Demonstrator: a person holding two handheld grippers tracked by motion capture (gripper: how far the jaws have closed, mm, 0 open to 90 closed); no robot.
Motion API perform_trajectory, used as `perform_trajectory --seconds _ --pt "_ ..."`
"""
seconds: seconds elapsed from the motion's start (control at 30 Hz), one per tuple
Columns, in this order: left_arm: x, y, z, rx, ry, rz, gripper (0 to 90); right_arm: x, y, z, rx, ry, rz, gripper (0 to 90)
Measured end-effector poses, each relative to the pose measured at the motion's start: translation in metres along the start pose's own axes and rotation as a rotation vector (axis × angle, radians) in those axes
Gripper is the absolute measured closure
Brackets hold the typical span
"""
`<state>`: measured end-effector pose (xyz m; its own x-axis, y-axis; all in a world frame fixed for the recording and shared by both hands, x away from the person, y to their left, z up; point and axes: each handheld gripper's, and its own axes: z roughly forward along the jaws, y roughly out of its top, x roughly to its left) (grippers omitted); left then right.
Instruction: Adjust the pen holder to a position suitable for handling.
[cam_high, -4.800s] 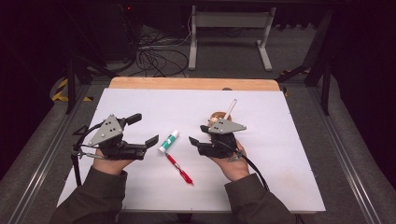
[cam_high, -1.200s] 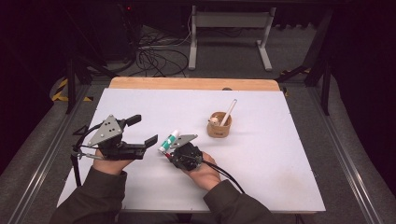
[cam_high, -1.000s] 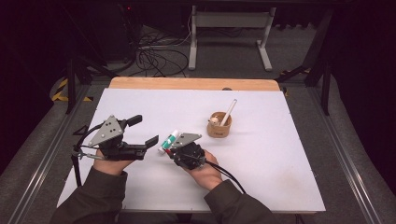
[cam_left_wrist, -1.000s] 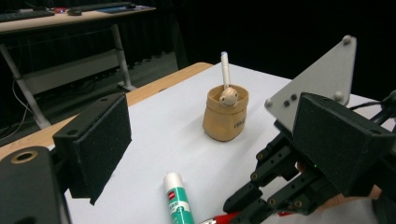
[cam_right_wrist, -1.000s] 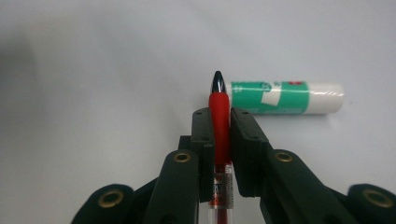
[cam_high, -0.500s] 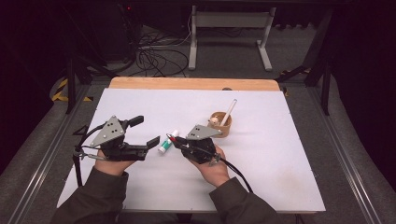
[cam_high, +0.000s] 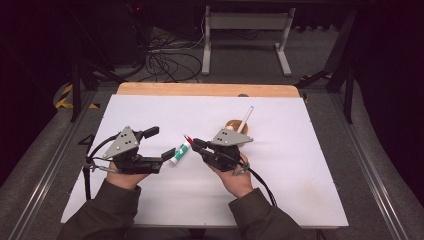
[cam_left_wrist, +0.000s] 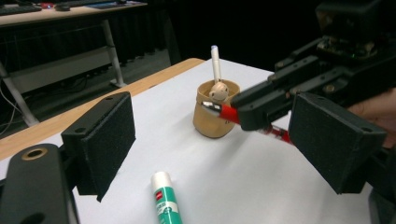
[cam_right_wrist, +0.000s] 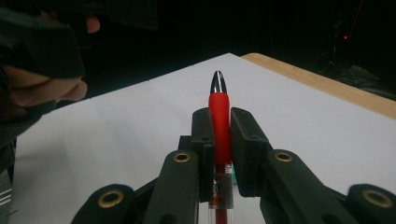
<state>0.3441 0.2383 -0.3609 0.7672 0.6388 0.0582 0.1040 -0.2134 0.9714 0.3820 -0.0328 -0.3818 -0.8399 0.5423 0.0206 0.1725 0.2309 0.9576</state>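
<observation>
Between the right claw (cam_right_wrist: 219, 154) pads, red pen (cam_right_wrist: 219, 121) clamped, tip jutting forward

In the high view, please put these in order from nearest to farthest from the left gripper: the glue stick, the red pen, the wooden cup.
1. The glue stick lies on the white table just right of the left gripper, beside its jaws.
2. The red pen is farther right, clamped in the right gripper.
3. The wooden cup stands farthest, behind the right gripper.

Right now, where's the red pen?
The pen is clamped between the right claw's jaws, off the table in the high view, its tip poking out just right of the glue stick and left of the wooden cup.
</observation>
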Motion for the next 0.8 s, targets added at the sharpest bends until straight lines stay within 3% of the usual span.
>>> perform_trajectory --seconds 0.3,0.8 --pt "-0.007 -0.007 0.013 0.008 -0.033 -0.012 16.8 0.0 0.006 -0.012 -0.102 0.001 -0.002 81.0" --pt "-0.019 -0.014 0.028 -0.006 -0.095 -0.028 24.2 0.009 0.012 -0.02 -0.209 0.024 -0.048 81.0"
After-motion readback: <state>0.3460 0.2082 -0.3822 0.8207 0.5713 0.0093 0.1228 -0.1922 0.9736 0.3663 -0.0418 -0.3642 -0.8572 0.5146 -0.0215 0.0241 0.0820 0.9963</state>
